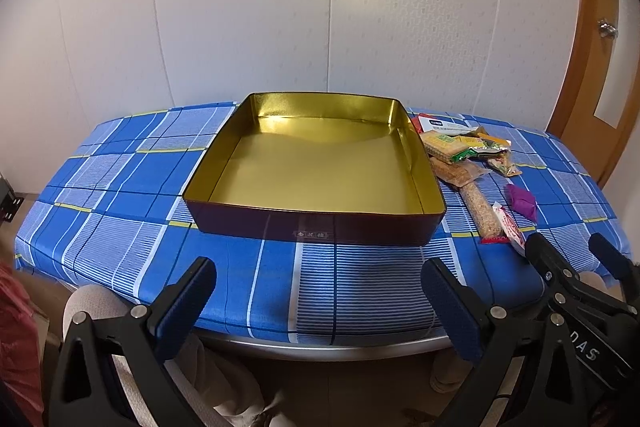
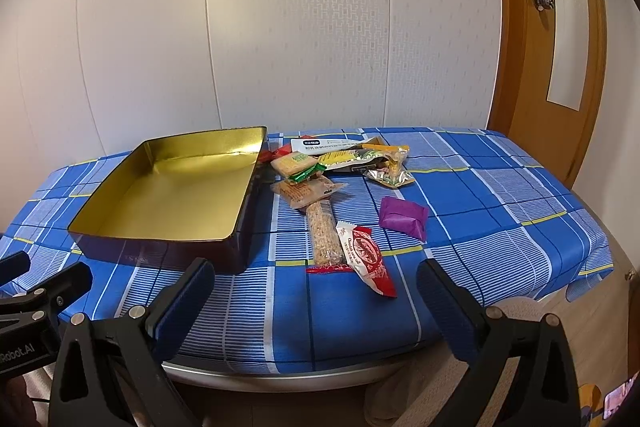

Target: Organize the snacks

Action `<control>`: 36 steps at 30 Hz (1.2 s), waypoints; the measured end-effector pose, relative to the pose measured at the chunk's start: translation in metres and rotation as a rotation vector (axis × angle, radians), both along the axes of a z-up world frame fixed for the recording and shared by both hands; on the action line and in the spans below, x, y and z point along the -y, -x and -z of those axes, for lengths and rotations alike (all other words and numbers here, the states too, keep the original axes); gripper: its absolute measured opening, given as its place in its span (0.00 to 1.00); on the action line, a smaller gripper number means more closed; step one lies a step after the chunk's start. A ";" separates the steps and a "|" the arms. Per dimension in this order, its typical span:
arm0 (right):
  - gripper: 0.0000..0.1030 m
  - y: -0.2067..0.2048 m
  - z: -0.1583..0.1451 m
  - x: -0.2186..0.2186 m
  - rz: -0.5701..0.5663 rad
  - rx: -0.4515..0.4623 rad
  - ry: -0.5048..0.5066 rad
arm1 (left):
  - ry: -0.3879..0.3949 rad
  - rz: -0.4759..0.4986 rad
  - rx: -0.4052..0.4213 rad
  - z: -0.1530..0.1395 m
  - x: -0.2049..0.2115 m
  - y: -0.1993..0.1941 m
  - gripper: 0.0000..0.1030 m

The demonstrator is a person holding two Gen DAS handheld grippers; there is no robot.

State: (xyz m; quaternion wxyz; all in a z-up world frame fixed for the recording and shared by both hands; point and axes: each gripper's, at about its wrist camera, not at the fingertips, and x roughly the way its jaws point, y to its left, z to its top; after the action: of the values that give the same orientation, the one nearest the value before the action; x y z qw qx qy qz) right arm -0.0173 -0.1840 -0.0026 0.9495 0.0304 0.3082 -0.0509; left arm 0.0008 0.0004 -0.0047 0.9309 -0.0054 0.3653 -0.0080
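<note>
Left claw (image 1: 318,293): fingers apart, holding nothing, near edge of blue plaid-clothed surface (image 1: 120,227). Ahead of it, rectangular dark tin with gold interior (image 1: 320,167), nothing inside. Just right of tin: loose pile of wrapped snacks (image 2: 340,167), long sesame bar (image 2: 323,233), red-white candy packet (image 2: 368,259), purple wrapped block (image 2: 403,218). Right claw (image 2: 314,297): fingers apart, holding nothing, facing the packet.

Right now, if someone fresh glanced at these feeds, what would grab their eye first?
The big empty gold-lined tin sits mid-table on the blue plaid tablecloth. To the right of the tin lies a loose pile of snack packets, with a purple packet lying apart. Both grippers, left and right, hang open at the near edge.
</note>
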 end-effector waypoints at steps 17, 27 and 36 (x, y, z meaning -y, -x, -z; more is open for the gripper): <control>1.00 -0.002 0.002 0.009 0.024 -0.012 -0.030 | -0.011 0.000 -0.022 0.003 -0.001 -0.004 1.00; 1.00 -0.010 0.007 0.024 0.050 -0.032 -0.082 | -0.024 0.042 -0.050 0.004 0.007 -0.012 1.00; 1.00 -0.028 0.015 0.059 0.091 -0.037 -0.169 | -0.020 0.143 -0.026 -0.001 0.020 -0.016 1.00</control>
State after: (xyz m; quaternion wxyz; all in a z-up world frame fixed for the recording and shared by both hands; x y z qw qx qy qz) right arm 0.0110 -0.2433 -0.0177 0.9344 0.1232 0.3272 -0.0684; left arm 0.0163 -0.0191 -0.0033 0.9231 0.0298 0.3770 -0.0706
